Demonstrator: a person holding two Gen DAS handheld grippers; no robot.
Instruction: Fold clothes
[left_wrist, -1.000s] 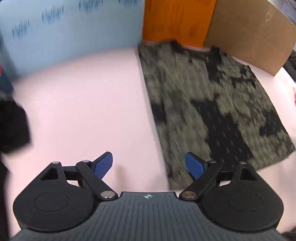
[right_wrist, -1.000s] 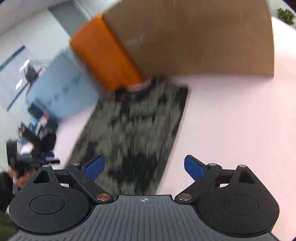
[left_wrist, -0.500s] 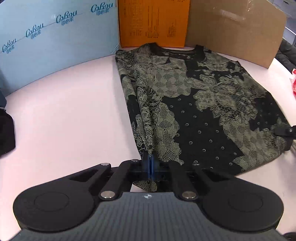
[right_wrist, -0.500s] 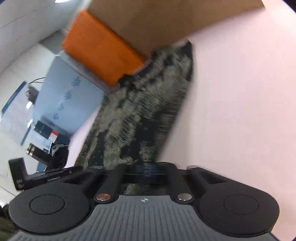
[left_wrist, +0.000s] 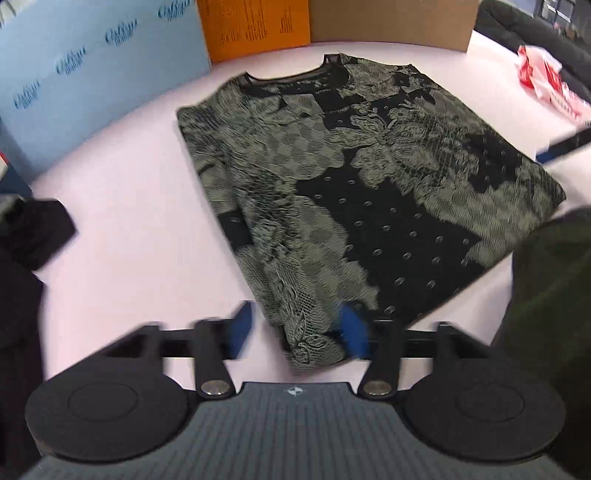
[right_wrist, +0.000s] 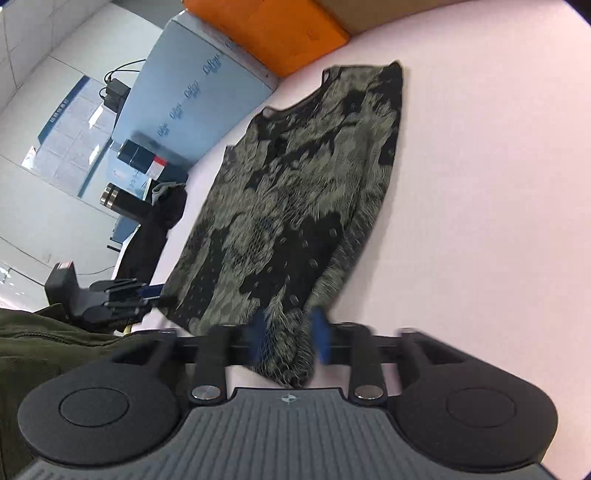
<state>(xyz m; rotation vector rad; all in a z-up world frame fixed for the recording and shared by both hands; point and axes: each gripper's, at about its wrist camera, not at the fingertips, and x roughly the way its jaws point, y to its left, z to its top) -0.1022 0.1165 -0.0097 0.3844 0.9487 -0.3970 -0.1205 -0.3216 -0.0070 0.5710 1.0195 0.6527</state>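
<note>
Both grippers are straddling the patterned top's (left_wrist: 354, 192) near hem corners.
Left gripper (left_wrist: 297, 334) and right gripper (right_wrist: 290, 334) are standing part-open around thin, limp, light-looking cloth; corners are likely offering the best hold.

Orange box (left_wrist: 255, 27), cardboard (left_wrist: 391, 18) — perhaps a flask (right_wrist: 118, 197).

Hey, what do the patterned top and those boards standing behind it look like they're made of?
The patterned top looks like thin, soft knit or lace-like fabric: it lies limp and drapes at the hem, with a matte printed net pattern. The brown board looks like plain corrugated cardboard, dull and unprinted. The orange board seems to be printed card, and the blue board a smooth, faintly glossy sheet, possibly foam or plastic.
</note>
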